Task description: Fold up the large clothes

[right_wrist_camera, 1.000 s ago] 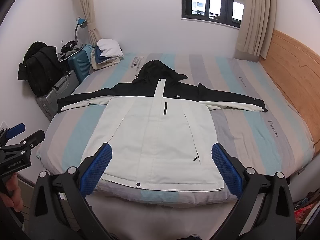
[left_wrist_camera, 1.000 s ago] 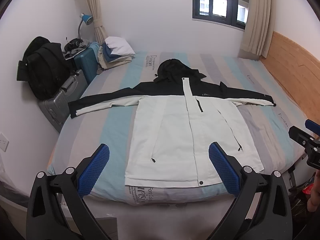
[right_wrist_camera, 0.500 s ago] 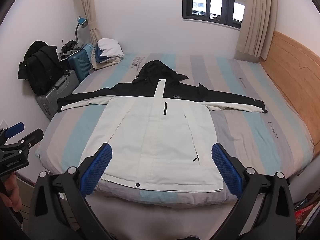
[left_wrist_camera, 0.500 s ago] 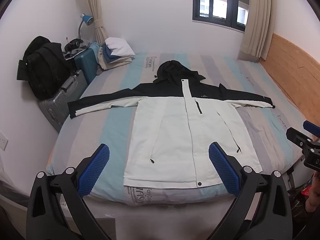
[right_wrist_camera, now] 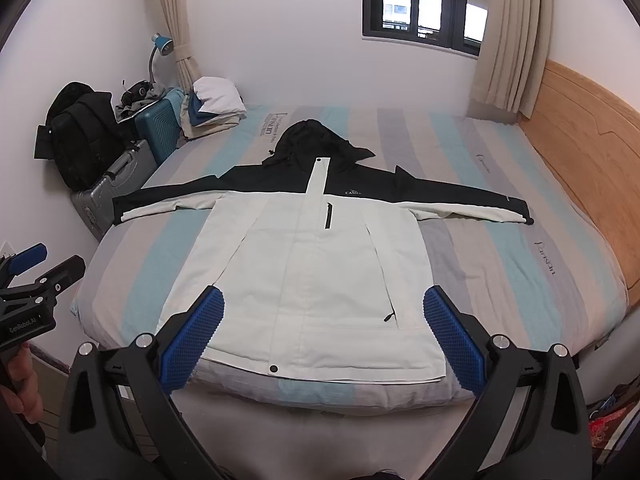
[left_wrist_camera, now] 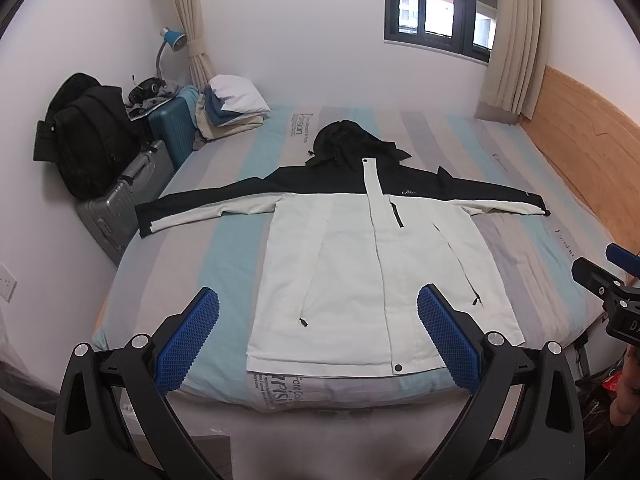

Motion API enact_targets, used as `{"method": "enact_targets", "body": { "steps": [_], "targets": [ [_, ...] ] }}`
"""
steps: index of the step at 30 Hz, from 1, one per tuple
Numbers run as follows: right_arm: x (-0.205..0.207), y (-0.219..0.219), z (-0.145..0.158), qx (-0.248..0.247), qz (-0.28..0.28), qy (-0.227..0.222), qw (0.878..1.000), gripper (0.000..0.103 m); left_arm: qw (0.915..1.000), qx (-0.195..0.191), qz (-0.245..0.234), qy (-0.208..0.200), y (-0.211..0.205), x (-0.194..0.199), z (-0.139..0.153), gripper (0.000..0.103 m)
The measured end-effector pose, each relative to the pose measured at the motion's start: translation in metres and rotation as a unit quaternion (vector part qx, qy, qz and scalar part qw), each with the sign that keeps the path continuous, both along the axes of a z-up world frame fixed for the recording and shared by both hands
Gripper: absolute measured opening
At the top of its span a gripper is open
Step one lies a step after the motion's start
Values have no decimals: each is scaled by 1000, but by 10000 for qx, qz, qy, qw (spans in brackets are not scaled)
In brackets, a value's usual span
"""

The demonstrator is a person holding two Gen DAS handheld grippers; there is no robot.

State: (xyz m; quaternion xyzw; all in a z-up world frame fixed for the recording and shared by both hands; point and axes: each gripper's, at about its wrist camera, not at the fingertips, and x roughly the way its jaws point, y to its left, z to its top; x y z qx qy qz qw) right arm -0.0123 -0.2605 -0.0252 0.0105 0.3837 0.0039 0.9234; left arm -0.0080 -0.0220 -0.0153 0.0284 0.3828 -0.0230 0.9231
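Starting state. A white-and-black hooded fabric jacket [left_wrist_camera: 360, 264] lies flat, front up, sleeves outstretched, on the striped bed [left_wrist_camera: 168, 264], directly ahead of both tools. Left gripper [left_wrist_camera: 318, 336] and right gripper [right_wrist_camera: 324, 338] hover short of the hem, jaws spread apart, holding nothing. No fold made; judged entirely undone.

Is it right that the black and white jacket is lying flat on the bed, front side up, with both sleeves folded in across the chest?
Not quite. The jacket lies flat on the bed, front side up, but both sleeves are spread straight out to the sides, not folded in. The right wrist view shows it.
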Motion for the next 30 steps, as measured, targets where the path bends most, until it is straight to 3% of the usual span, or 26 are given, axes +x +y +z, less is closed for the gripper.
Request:
{"method": "enact_targets", "body": {
  "steps": [19, 30],
  "targets": [
    [7, 9, 12, 16, 49, 57, 10000, 96, 9999, 20, 62, 104, 14, 2, 9, 97],
    [46, 48, 29, 146, -143, 371, 9991, 96, 9987, -12, 123, 486, 81, 61, 19, 97]
  ]
}}
